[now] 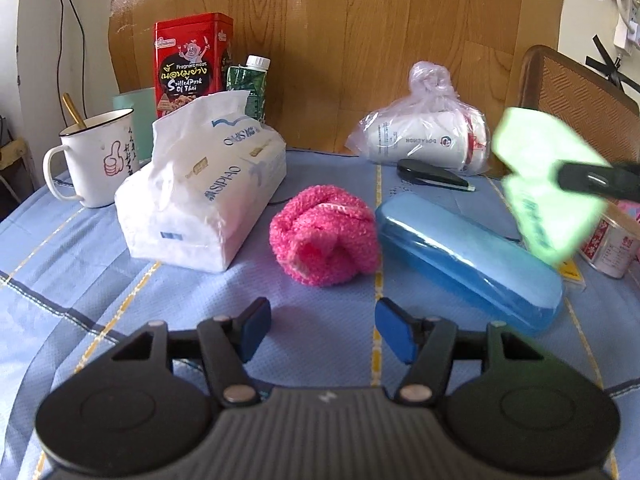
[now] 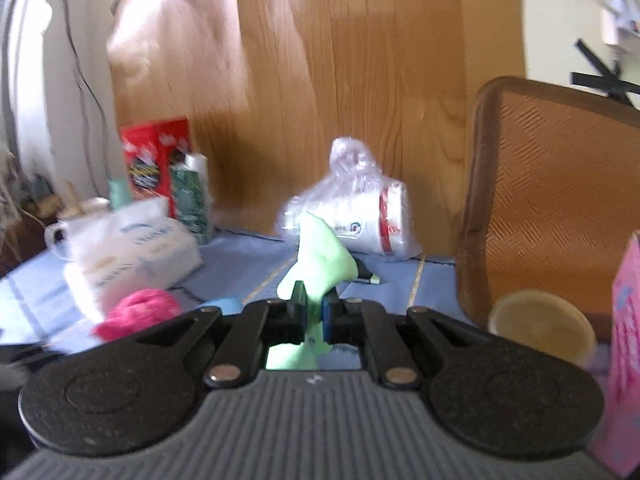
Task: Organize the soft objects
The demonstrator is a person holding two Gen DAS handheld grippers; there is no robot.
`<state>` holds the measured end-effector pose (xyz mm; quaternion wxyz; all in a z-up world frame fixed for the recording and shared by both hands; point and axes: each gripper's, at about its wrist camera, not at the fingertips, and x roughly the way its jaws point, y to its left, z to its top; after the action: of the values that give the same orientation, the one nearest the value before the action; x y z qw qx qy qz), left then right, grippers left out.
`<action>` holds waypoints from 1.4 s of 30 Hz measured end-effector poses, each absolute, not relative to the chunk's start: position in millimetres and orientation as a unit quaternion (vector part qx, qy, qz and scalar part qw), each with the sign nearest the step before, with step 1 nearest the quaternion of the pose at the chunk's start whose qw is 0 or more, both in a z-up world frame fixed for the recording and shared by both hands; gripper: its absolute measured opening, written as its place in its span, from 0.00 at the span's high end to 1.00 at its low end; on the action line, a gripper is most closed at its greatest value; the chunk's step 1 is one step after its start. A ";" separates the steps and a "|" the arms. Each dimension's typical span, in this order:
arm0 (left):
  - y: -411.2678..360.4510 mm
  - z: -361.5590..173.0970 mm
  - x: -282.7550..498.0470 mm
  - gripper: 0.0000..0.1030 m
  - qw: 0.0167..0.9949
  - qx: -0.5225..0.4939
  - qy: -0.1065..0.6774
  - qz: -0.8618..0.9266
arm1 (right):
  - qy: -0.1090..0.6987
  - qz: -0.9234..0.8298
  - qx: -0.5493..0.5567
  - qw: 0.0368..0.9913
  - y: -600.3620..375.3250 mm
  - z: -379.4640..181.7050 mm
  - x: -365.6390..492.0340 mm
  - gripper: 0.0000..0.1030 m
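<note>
A fluffy pink sock ball [image 1: 324, 236] lies on the blue tablecloth [image 1: 120, 300], just ahead of my open, empty left gripper [image 1: 322, 330]. A white tissue pack [image 1: 200, 192] sits to its left. My right gripper [image 2: 314, 312] is shut on a pale green soft packet [image 2: 320, 260] and holds it up above the table. In the left wrist view the green packet [image 1: 544, 184] hangs at the right, pinched by the right gripper's dark fingers [image 1: 592, 178]. The pink sock ball [image 2: 138, 314] shows low left in the blurred right wrist view.
A blue plastic case [image 1: 468, 260] lies right of the sock. A bagged white item [image 1: 424, 136], a black clip [image 1: 432, 176], an enamel mug [image 1: 96, 156], a red tin [image 1: 192, 64] and a green carton [image 1: 248, 88] stand behind. A brown chair back [image 2: 552, 200] is at right.
</note>
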<state>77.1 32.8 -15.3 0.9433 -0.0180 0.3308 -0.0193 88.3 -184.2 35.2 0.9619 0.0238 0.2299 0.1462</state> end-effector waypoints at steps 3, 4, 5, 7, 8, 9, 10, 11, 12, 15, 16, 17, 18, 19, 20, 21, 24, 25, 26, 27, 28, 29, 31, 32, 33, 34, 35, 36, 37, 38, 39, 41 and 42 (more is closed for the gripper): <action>30.5 -15.6 75.5 0.43 0.943 -0.015 0.331 -0.018 | 0.233 0.162 0.041 0.958 -202.4 34.0 53.8 0.90; 29.2 -15.6 74.5 0.42 0.943 -0.015 0.332 -0.018 | 0.237 0.165 0.048 0.956 -209.2 32.1 41.5 0.90; 27.6 -15.7 73.3 0.42 0.943 -0.013 0.332 -0.019 | 0.241 0.168 0.054 0.954 -214.7 29.5 31.7 0.90; 23.0 -15.7 70.6 0.42 0.943 -0.008 0.332 -0.021 | 0.244 0.172 0.061 0.952 -226.7 24.6 9.7 0.90; 20.3 -15.6 69.1 0.42 0.943 -0.005 0.332 -0.022 | 0.245 0.172 0.061 0.952 -230.1 21.7 2.5 0.90; 17.8 -15.7 67.4 0.42 0.943 -0.003 0.331 -0.024 | 0.247 0.169 0.061 0.952 -234.0 18.5 -5.4 0.90; 15.0 -15.6 65.8 0.42 0.943 0.000 0.331 -0.025 | 0.249 0.165 0.060 0.952 -238.0 15.6 -12.9 0.89; 12.6 -15.6 64.6 0.42 0.943 0.003 0.331 -0.026 | 0.251 0.161 0.056 0.953 -239.9 11.9 -17.7 0.89; 10.3 -15.6 64.0 0.42 0.943 0.006 0.331 -0.027 | 0.255 0.156 0.048 0.953 -241.3 7.4 -23.0 0.86; 3.9 -15.4 61.8 0.42 0.943 0.012 0.332 -0.031 | 0.261 0.137 0.018 0.956 -243.2 -2.5 -34.4 0.73; 2.2 -15.1 61.3 0.42 0.942 0.014 0.332 -0.032 | 0.259 0.129 0.012 0.957 -244.0 -4.5 -38.1 0.54; 0.2 -14.8 60.4 0.42 0.942 0.016 0.333 -0.033 | 0.253 0.122 0.007 0.960 -245.2 -5.3 -41.8 0.44; -1.9 -14.4 59.2 0.42 0.942 0.018 0.333 -0.034 | 0.246 0.115 0.005 0.963 -247.6 -5.4 -45.6 0.34; -3.7 -14.0 58.4 0.42 0.942 0.019 0.334 -0.035 | 0.238 0.109 0.005 0.965 -250.1 -4.3 -49.1 0.29; -5.3 -13.3 57.4 0.42 0.941 0.020 0.335 -0.038 | 0.231 0.105 0.006 0.967 -252.3 -2.7 -52.0 0.29; -7.2 -11.9 55.9 0.42 0.940 0.017 0.338 -0.044 | 0.226 0.105 0.009 0.969 -255.1 -0.8 -53.7 0.27; -13.0 -4.3 48.5 0.40 0.933 0.000 0.347 -0.092 | 0.219 0.116 0.015 0.969 -259.7 1.8 -57.7 0.22; -17.3 -1.1 44.6 0.36 0.928 -0.002 0.353 -0.121 | 0.220 0.125 0.014 0.967 -259.9 1.3 -58.6 0.17; -23.4 1.9 40.5 0.34 0.920 -0.003 0.359 -0.154 | 0.223 0.133 0.012 0.966 -259.2 -0.1 -59.4 0.15; -30.5 4.0 37.2 0.32 0.911 -0.003 0.366 -0.187 | 0.229 0.140 0.008 0.963 -257.1 -2.5 -59.7 0.12; -37.0 5.1 34.7 0.32 0.903 -0.005 0.372 -0.213 | 0.237 0.146 0.003 0.961 -254.4 -5.5 -58.9 0.12; -44.0 5.7 32.5 0.32 0.895 -0.006 0.379 -0.235 | 0.245 0.149 -0.003 0.958 -252.2 -9.0 -56.8 0.12; -58.8 3.9 29.2 0.33 0.879 -0.002 0.394 -0.268 | 0.260 0.144 -0.014 0.955 -246.6 -14.8 -52.1 0.14; -65.9 2.3 27.7 0.35 0.873 0.002 0.401 -0.278 | 0.269 0.141 -0.020 0.953 -244.4 -17.4 -48.9 0.15; -72.9 -0.3 26.1 0.40 0.867 0.007 0.407 -0.286 | 0.278 0.140 -0.021 0.950 -243.0 -20.2 -45.7 0.22; -79.5 -2.1 23.5 0.45 0.865 0.014 0.407 -0.292 | 0.284 0.142 -0.014 0.948 -243.6 -22.7 -43.4 0.38; -86.2 -2.3 20.2 0.53 0.866 0.028 0.403 -0.295 | 0.286 0.140 -0.008 0.948 -244.9 -24.7 -42.0 0.42; -92.5 -2.2 17.6 0.63 0.864 0.040 0.400 -0.302 | 0.280 0.136 -0.009 0.950 -245.5 -24.8 -42.7 0.59; -100.0 -2.2 15.5 0.73 0.861 0.047 0.402 -0.308 | 0.277 0.134 -0.013 0.951 -245.8 -24.5 -43.1 0.81; -105.5 -1.7 14.5 0.79 0.857 0.049 0.404 -0.315 | 0.277 0.136 -0.010 0.951 -247.8 -24.1 -42.8 0.87; -110.4 -1.3 14.0 0.86 0.853 0.050 0.408 -0.321 | 0.277 0.139 0.003 0.951 -251.3 -23.3 -42.5 0.88; -122.2 6.0 11.8 0.91 0.851 0.050 0.402 -0.333 | 0.259 0.134 0.012 0.956 -255.8 -19.7 -47.5 0.88; -126.9 13.3 8.5 0.91 0.855 0.052 0.388 -0.339 | 0.241 0.124 0.004 0.963 -256.7 -16.0 -52.5 0.88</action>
<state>8.5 -126.9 13.3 0.8554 0.0523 0.3882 -0.3390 -52.5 -256.7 -16.0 0.9626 0.0038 0.2409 0.1241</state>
